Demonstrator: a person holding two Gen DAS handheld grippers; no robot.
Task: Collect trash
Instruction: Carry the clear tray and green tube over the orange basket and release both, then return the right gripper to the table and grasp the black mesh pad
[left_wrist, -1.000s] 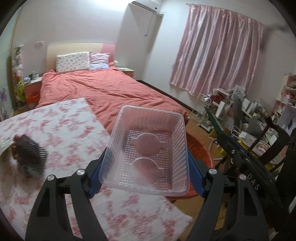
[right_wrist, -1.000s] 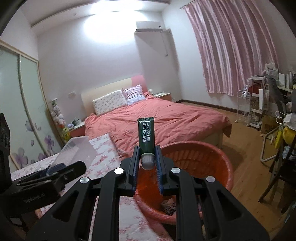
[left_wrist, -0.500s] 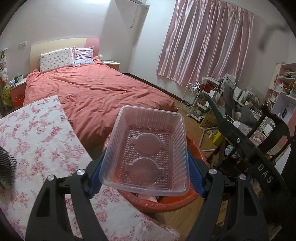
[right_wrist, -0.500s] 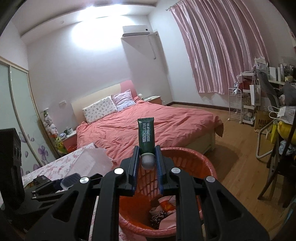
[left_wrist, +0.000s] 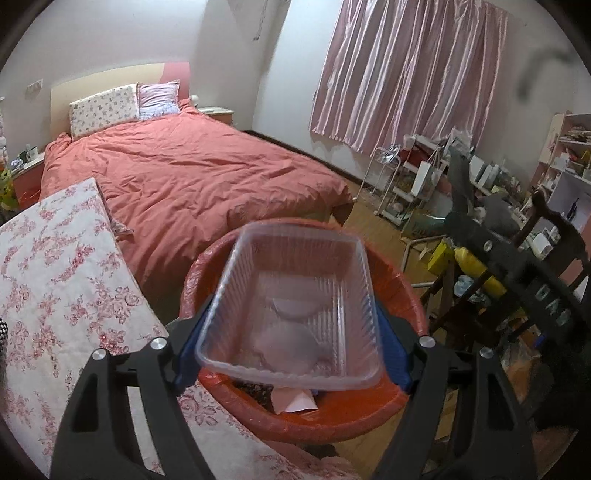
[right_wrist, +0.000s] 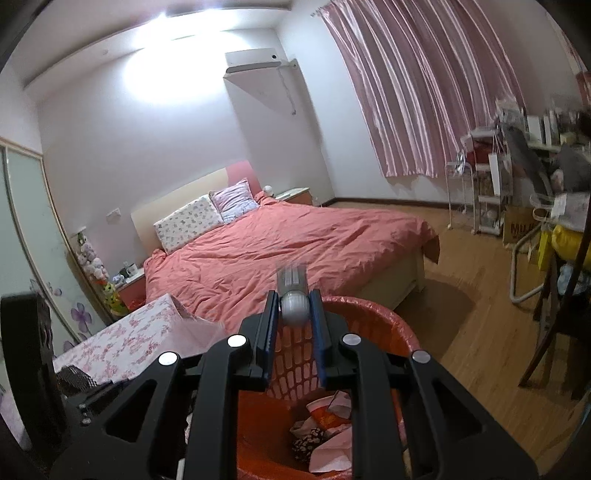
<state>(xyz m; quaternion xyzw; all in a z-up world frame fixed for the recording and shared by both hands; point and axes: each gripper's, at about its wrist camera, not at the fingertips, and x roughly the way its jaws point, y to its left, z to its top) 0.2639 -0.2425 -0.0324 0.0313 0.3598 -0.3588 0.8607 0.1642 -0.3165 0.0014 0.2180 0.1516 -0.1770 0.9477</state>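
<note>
Filling the lower centre of the left wrist view, the left tongs (left_wrist: 291, 347) are spread wide, a clear tray (left_wrist: 295, 310) between their blue pads; the tray looks tilted and blurred, and whether the pads grip it cannot be told. Directly behind and below the tray sits the red basket (left_wrist: 400, 291), with paper scraps visible at its bottom. A floral worktop (left_wrist: 62, 280) occupies the left of the frame, and the bed (left_wrist: 192, 184) lies at upper centre.

In the right wrist view, the right tongs (right_wrist: 294, 325) at lower centre stand narrow, with a blurred tube (right_wrist: 293, 295) between the finger ends, cap toward the camera; contact cannot be confirmed. The basket (right_wrist: 384, 325) lies beneath, holding crumpled trash (right_wrist: 325, 432).
</note>
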